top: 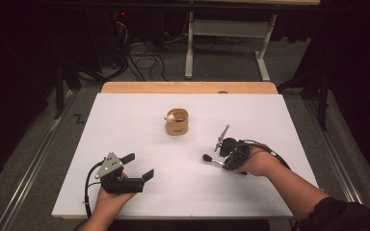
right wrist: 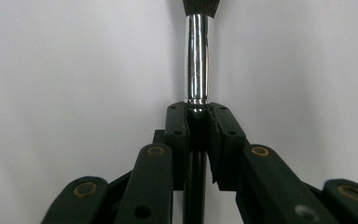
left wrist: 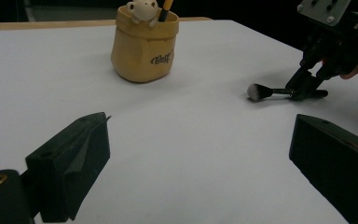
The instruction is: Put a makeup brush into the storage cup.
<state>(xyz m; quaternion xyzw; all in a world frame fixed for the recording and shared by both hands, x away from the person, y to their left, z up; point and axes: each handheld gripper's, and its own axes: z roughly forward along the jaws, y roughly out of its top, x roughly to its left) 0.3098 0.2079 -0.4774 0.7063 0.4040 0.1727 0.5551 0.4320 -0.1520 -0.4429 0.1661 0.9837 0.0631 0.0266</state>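
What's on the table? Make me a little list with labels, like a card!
table: white table top
cup: yellow cup standing upright near the middle, with a small animal figure at its rim
brush: makeup brush lying on the table, to the right of the cup
right gripper: right gripper shut on the brush handle
left gripper: left gripper open, holding nothing, low at the near left

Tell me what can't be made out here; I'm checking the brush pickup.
- Brush: in the right gripper view its bristles are cut off by the top edge, its handle hidden between the right gripper pads.
- Holder: its inside is hidden by its wall in the left gripper view.
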